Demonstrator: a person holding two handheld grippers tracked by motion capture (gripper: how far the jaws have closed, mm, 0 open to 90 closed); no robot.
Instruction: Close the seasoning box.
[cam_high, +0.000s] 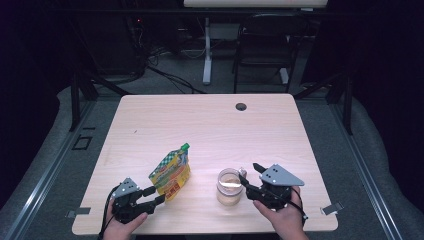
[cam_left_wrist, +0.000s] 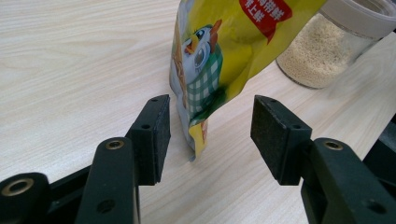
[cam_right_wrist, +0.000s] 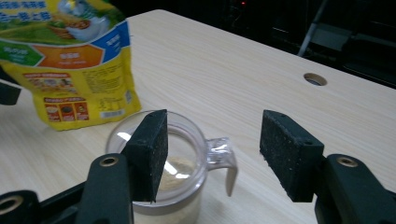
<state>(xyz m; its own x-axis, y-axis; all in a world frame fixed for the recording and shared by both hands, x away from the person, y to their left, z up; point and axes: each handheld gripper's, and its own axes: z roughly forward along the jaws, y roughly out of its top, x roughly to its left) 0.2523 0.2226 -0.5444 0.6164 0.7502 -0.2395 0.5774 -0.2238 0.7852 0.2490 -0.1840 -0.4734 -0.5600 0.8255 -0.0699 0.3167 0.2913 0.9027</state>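
The left hand-held gripper (cam_high: 159, 196) gapes wide around the yellow pouch's (cam_high: 171, 173) lower corner at seven o'clock on the bench (cam_high: 150, 125) — the right hand-held gripper (cam_high: 246, 177), equally wide, straddles the jar's (cam_high: 229, 187) handle at five o'clock.

From the high view we look fwd and down over the whole surface (cam_high: 150, 120) from its near edge. Left gripper view sits low and close, facing the pouch (cam_left_wrist: 219, 60) w/ the jar (cam_left_wrist: 327, 51) behind. Right gripper view, close too, faces the far edge; both share pouch and jar.
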